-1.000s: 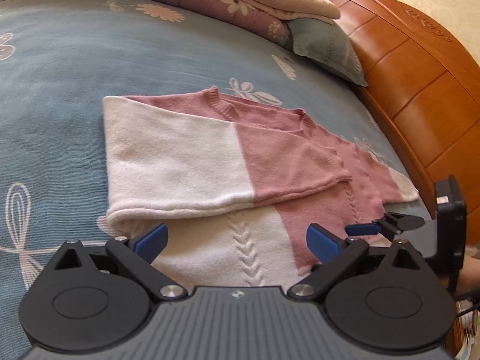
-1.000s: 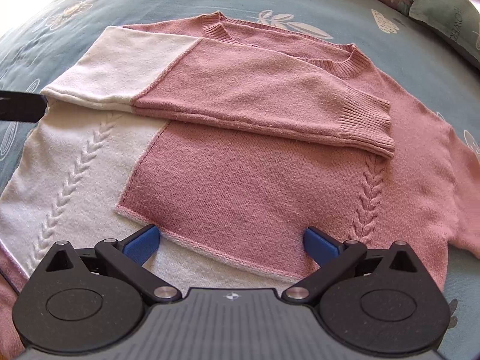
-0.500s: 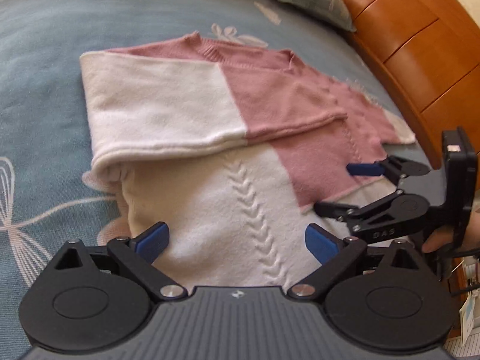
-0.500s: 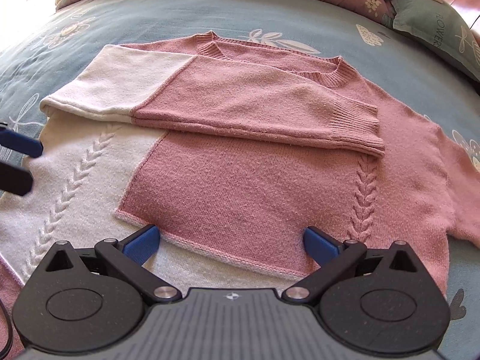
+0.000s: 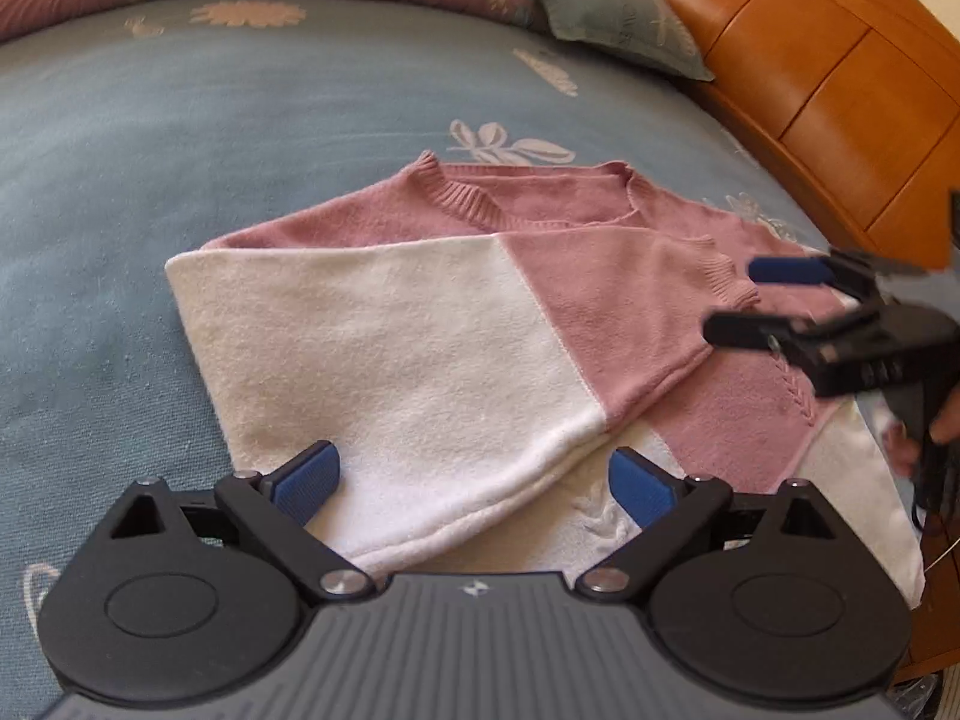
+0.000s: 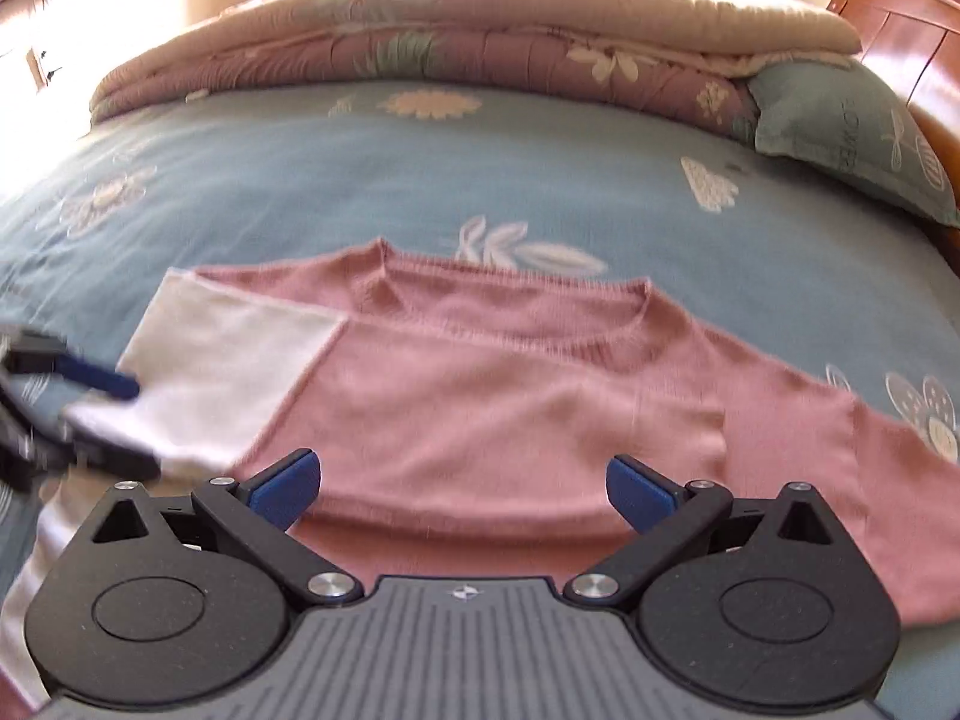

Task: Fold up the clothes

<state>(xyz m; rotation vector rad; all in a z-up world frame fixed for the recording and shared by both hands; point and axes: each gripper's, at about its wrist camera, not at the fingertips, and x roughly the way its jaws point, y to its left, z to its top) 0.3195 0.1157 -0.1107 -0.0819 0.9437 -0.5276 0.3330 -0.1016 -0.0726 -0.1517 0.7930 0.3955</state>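
Sweater (image 5: 540, 312), pink and white, lies flat on the bed (image 5: 180, 120), near the edge by the wooden headboard (image 5: 840, 72). One sleeve (image 5: 420, 354) is folded across the body, white half outermost, cuff toward the right gripper. Left gripper (image 5: 474, 480): fingers spread wide, empty, hovering over the sleeve's white end. Right gripper (image 6: 462, 483): fingers spread wide, empty, over the pink body; in the left view it appears blurred beside the cuff. Quilt (image 6: 480, 42) and pillow (image 6: 840, 120) sit at the bed's far edge.
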